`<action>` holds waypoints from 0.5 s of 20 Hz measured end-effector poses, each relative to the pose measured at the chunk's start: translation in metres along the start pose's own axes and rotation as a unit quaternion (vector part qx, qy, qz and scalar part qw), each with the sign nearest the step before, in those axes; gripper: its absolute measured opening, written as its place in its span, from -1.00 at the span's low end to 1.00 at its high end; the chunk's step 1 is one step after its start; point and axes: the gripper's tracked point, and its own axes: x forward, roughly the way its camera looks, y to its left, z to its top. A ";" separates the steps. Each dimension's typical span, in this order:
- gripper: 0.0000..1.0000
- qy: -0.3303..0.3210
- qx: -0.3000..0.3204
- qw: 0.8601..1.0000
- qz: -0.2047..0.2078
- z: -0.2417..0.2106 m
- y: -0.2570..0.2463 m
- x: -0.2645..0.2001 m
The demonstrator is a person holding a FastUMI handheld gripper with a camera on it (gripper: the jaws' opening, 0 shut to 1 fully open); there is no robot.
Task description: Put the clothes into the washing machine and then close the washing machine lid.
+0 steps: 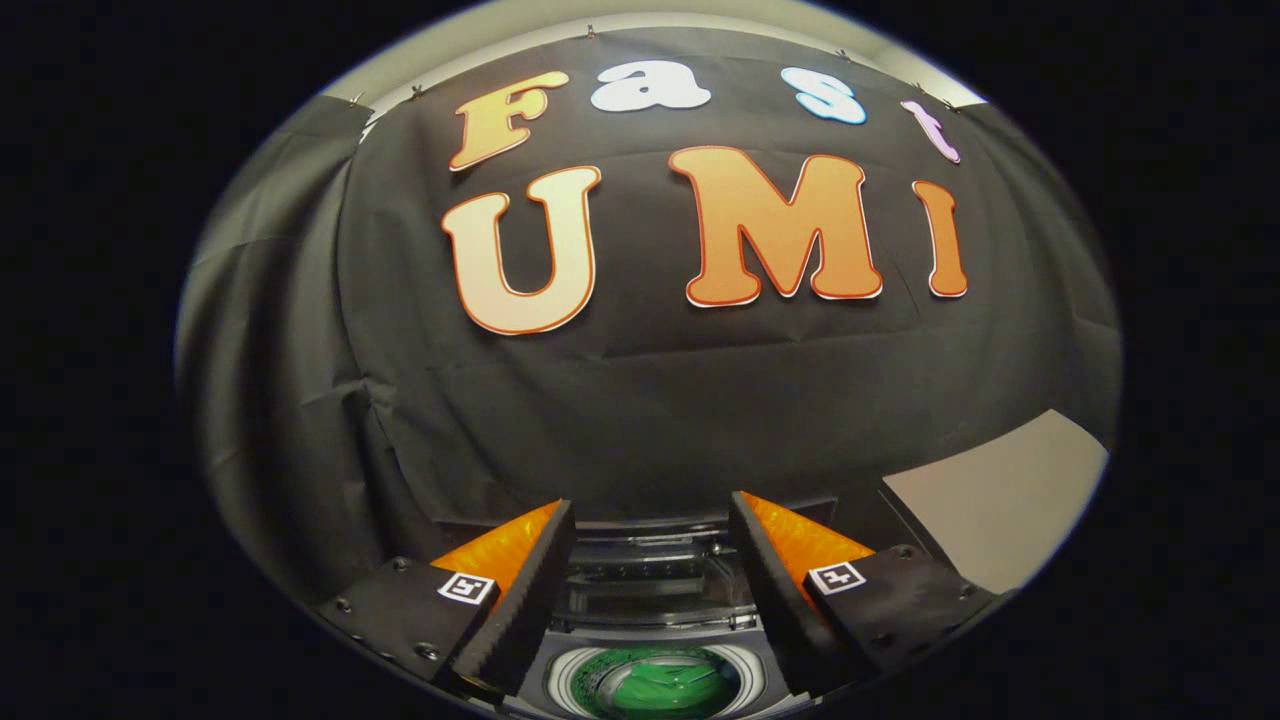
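Note:
My gripper stands open, with nothing held between its fingers. Below and between the fingers I look down into the washing machine. Its round drum opening holds a green garment. The machine's transparent lid stands raised at the back of the opening, just beyond the drum. The fingers hang above the machine and touch nothing.
The black cloth wall rises straight ahead behind the machine. A pale grey flat surface lies off to the right of the right finger.

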 end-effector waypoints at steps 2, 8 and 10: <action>0.97 0.005 -0.006 1.000 -0.008 0.003 -0.012 0.024; 0.96 0.043 -0.008 0.999 -0.012 -0.014 -0.027 0.085; 0.97 0.054 -0.008 0.998 -0.015 -0.021 -0.033 0.099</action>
